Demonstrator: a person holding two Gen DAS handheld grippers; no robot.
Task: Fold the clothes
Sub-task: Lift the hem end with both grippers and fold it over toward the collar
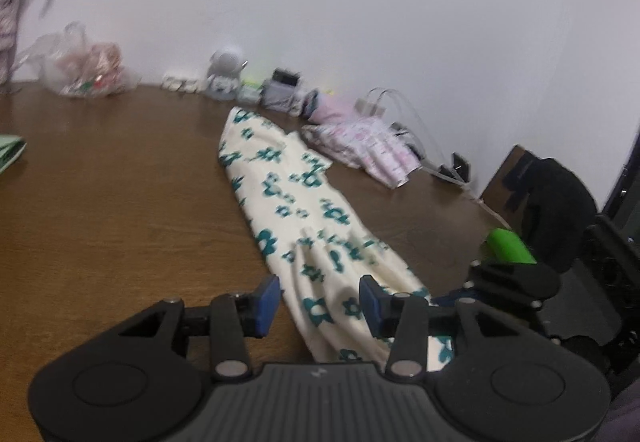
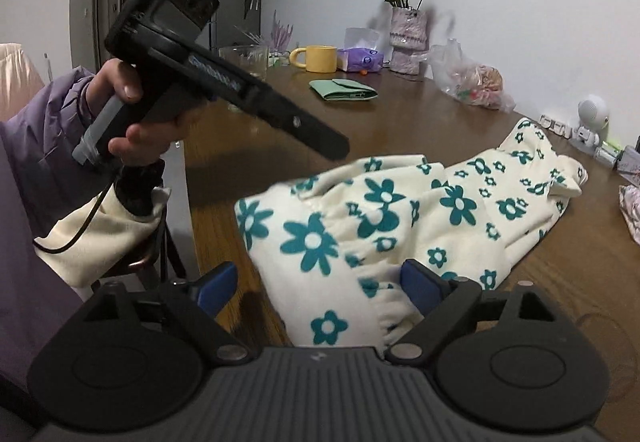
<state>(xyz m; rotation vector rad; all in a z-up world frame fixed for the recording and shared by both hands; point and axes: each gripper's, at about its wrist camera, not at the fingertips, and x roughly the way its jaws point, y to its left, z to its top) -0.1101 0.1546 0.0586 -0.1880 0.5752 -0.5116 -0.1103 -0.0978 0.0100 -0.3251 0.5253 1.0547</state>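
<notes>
Black tongs (image 2: 316,288) with 2 blue pads (image 2: 218,288) and a ribbed grey housing with silver pivot screws. Lilac jacket sleeve (image 2: 48,122), cream cuff (image 2: 100,238), thin black cable (image 2: 86,226).

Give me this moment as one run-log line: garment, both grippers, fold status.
garment: floral cloth bunched lengthwise on table | left gripper: open above cloth | right gripper: open, waistband between jaws | fold: unfinished
</notes>
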